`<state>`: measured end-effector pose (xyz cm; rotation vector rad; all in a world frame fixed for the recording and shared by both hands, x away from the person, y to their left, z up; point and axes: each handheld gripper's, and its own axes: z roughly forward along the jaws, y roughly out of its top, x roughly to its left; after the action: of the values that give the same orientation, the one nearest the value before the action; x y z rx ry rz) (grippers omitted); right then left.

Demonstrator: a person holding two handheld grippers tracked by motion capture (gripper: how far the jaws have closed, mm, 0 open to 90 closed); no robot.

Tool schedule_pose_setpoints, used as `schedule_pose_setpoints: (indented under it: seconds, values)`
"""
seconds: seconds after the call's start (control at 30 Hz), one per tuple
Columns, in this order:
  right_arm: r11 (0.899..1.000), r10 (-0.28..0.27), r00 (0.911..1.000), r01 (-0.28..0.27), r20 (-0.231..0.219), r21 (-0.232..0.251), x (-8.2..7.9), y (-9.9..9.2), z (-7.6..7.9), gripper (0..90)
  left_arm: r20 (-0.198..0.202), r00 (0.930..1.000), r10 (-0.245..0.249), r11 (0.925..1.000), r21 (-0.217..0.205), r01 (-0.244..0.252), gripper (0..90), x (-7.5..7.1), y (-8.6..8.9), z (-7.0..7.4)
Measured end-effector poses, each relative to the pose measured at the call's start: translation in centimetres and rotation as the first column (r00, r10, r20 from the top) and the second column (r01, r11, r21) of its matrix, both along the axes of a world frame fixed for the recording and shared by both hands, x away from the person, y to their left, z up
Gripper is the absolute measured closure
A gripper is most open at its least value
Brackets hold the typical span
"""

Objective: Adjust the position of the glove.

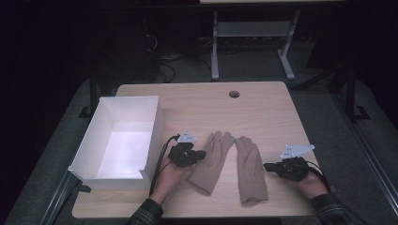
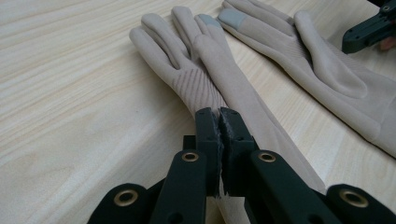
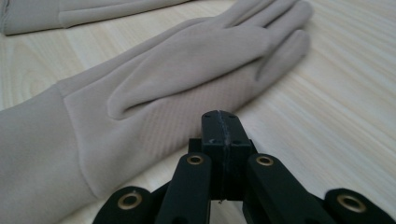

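Gloves lie flat on the counter (image 1: 263, 101), side by side, fingers pointing away from the person: the left glove (image 1: 213, 159) just beside the left claw (image 1: 199, 154), the right glove (image 1: 250, 168) between the two claws. The white box (image 1: 152, 126) at the counter's left stands empty, so nothing appears put away yet; if the work is to move the gloves into it, both are left to do.

The left claw, seen in its own view (image 2: 219, 112), is pinched nearly shut on the left glove (image 2: 187, 60) where its ribbed palm narrows, with fabric apparently caught between the jaws. I judge this to be the first grasp, the glove not yet lifted, since it lies flat on the wood. The right claw (image 3: 222, 114) has its jaws pressed together with nothing between them, resting just beside the right glove (image 3: 187, 70).

The high view gives the layout: the box, both forearms, and the right claw (image 1: 270, 166) near the right glove's edge. It cannot show the jaws' closure. The left gripper view reveals the pinch and the grey fingertip patches on both gloves, with the right glove (image 2: 327, 65) beyond. The right gripper view shows that glove's ribbed palm and folded thumb close up.
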<state>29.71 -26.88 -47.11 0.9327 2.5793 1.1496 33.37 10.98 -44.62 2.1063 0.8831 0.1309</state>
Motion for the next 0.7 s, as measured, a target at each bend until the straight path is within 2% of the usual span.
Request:
schedule_pose_setpoints:
  seconds: [0.13, 0.33, 0.37, 0.4, 0.57, 0.7]
  values:
    - [1.0, 0.023, 0.9995, -0.023, -0.021, 0.0, 0.0, 0.6, -0.1, 89.7, -0.003, 1.0, -0.005, 0.9997, -0.023, 0.005, 87.1, -0.1, -0.1, 0.1]
    - [0.999, 0.053, 0.9982, -0.053, -0.029, 0.0, 0.0, 1.6, -0.1, 89.7, -0.006, 1.0, -0.007, 0.9988, -0.048, 0.007, 87.1, -0.1, -0.1, 0.4]
    - [0.998, 0.056, 0.9979, -0.056, -0.034, 0.001, 0.0, 1.8, -0.1, 89.7, -0.002, 0.9999, -0.012, 0.9992, -0.038, 0.012, 87.1, -0.1, -0.1, 0.5]
    - [0.998, 0.07, 0.9972, -0.07, -0.024, -0.001, 0.0, 2.0, -0.2, 89.7, 0.001, 0.9999, -0.013, 0.9988, -0.047, 0.013, 87.1, -0.1, -0.1, 0.6]
    - [0.995, 0.099, 0.9946, -0.099, -0.032, 0.0, 0.0, 3.3, -0.1, 89.7, 0.014, 0.9997, -0.018, 0.9983, -0.055, 0.019, 87.1, 0.0, -0.2, 1.0]
    - [0.995, 0.1, 0.9944, -0.1, -0.036, 0.001, 0.0, 3.6, -0.1, 89.7, 0.036, 0.999, -0.026, 0.9979, -0.058, 0.029, 87.1, 0.4, -0.3, 1.4]
